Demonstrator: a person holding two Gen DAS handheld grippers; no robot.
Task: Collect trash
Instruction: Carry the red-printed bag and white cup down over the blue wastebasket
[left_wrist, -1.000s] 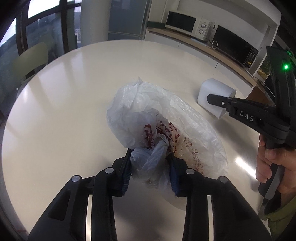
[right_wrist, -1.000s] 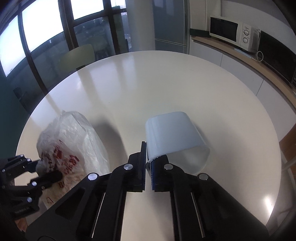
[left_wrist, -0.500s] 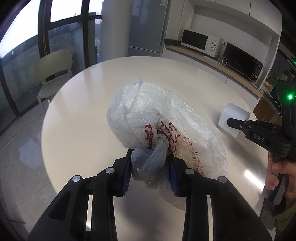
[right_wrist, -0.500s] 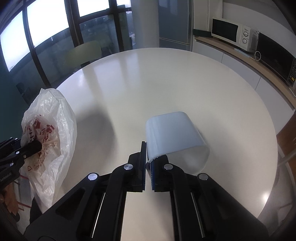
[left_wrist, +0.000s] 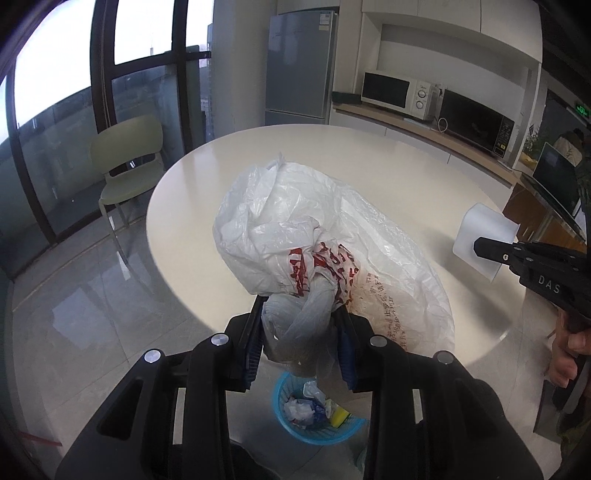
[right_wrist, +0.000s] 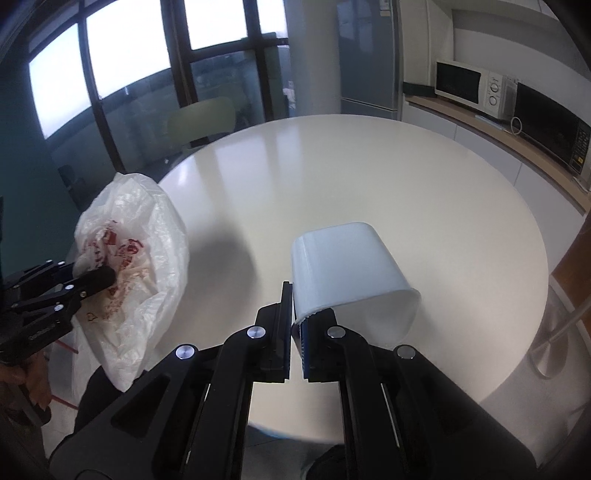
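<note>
White plastic bag (red print, knotted neck) hangs clamped at its knot in the left gripper, held off the edge of the round worktop and above a blue waste basket on the floor. Right gripper: fingers pinched together on the rim of a white cup, tilted above the worktop.

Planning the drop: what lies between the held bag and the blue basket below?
Nothing: in the left wrist view, the plastic bag hangs over the blue basket, only air between.
</note>
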